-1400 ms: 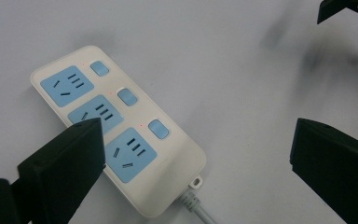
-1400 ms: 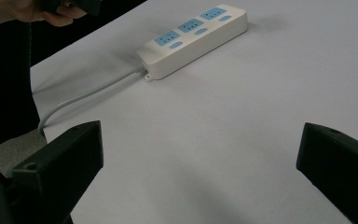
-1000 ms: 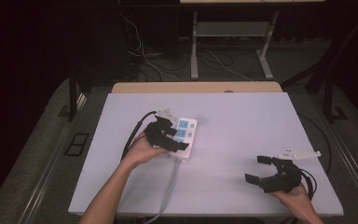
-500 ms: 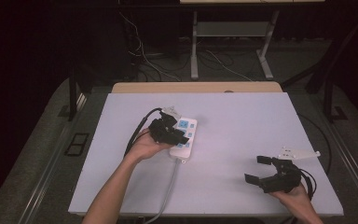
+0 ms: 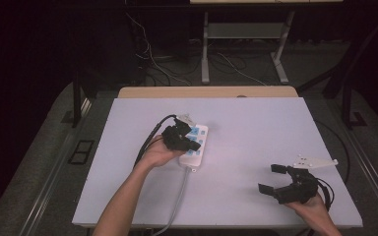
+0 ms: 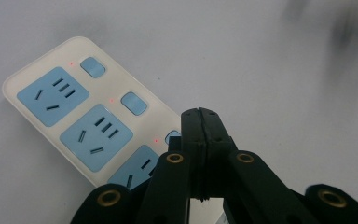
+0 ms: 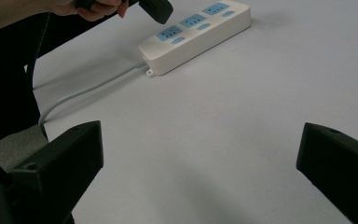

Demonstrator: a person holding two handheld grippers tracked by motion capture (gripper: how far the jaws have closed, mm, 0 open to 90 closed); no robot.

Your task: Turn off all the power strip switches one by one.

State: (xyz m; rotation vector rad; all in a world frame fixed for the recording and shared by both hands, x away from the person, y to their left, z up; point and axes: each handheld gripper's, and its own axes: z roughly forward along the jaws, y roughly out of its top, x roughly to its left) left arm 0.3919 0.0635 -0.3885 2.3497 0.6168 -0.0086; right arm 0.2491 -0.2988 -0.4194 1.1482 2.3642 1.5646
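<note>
The counter (image 5: pixel 256 123) presents a flat, matte, pale lavender-white top with a strip of light wood showing along its far edge. On it lies a power strip (image 5: pixel 195 146), a long, rounded-corner block of glossy white plastic, a little toward the person's left of the counter's middle. Its upper face carries square pale-blue socket panels (image 6: pixel 52 95) with dark slots, each paired with a small rounded blue switch (image 6: pixel 92 67) and a tiny red indicator light beside the switch. A small mounting tab projects from the near end of the power strip, and a smooth grey cord (image 5: pixel 178 196) leaves that same end and runs off the near edge of the counter. The left hand-held gripper (image 5: pixel 181 137), black, hard-edged and fitted with brass-coloured pivot rivets, is over the power strip's left side; its two jaws are pressed flat together with nothing between them, their tips above the socket nearest the cord end. Whether the tips touch the power strip cannot be told. A black cable (image 5: pixel 150 137) trails from this hand-held gripper to the left of the power strip. The right hand-held gripper (image 5: pixel 272 178), well apart from the power strip toward the near right corner of the counter, has its blocky black jaws spread wide and empty. A pale three-cornered plate (image 5: pixel 315 161) sits on top of it. No containers are seen.
</note>
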